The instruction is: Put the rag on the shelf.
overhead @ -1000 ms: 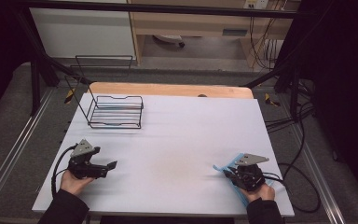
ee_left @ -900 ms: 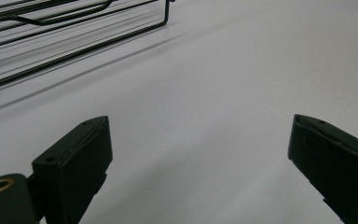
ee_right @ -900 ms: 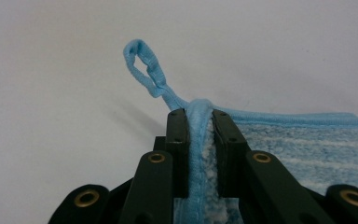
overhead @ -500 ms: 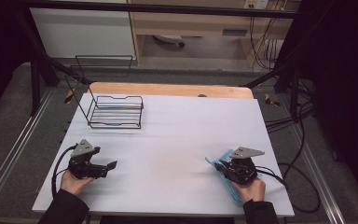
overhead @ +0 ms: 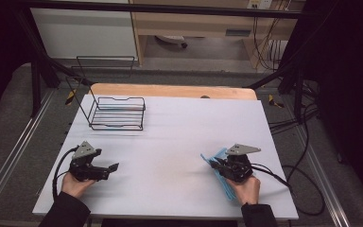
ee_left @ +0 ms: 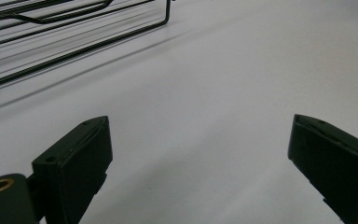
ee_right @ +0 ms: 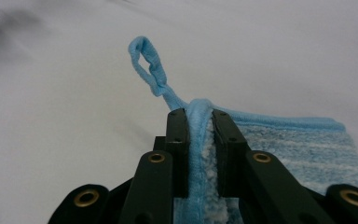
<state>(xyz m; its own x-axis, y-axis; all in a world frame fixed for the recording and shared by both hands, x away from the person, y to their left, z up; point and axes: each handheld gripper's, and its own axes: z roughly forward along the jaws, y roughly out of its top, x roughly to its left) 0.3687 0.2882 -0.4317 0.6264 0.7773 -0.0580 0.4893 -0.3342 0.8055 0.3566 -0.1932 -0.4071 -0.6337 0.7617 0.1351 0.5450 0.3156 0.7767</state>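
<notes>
Your right gripper (ee_right: 199, 122) has its jaws pinched tight on the hem of the blue cloth (ee_right: 303, 144), right beside the small hanging loop (ee_right: 148, 65) that sticks out past the tips. In the high view the blue cloth (overhead: 217, 163) lies on the white table (overhead: 170, 156) at the near right, mostly under your right gripper (overhead: 217, 165) and hand. Your left gripper (overhead: 111, 168) rests at the near left with its jaws spread wide and nothing between them; in the left gripper view there is bare table ahead of it and the wire rack (ee_left: 74, 28) beyond.

The grip is the weak point. You hold a thin bound edge, not a fold of the pile, so a quick lift or a sideways tug may let the hem slide out through the pads. The rest of the cloth trails under your hand; if your palm is pressing on it as you raise it, the fabric pulls against the pinch. I cannot tell from here how deep the hem sits in the jaws, so treat the hold as shallow.

If you carry it towards the wire rack (overhead: 117, 113), watch the loop: it could snag on a wire and drag the cloth free. Your left gripper is well apart, too far to catch a slip.
</notes>
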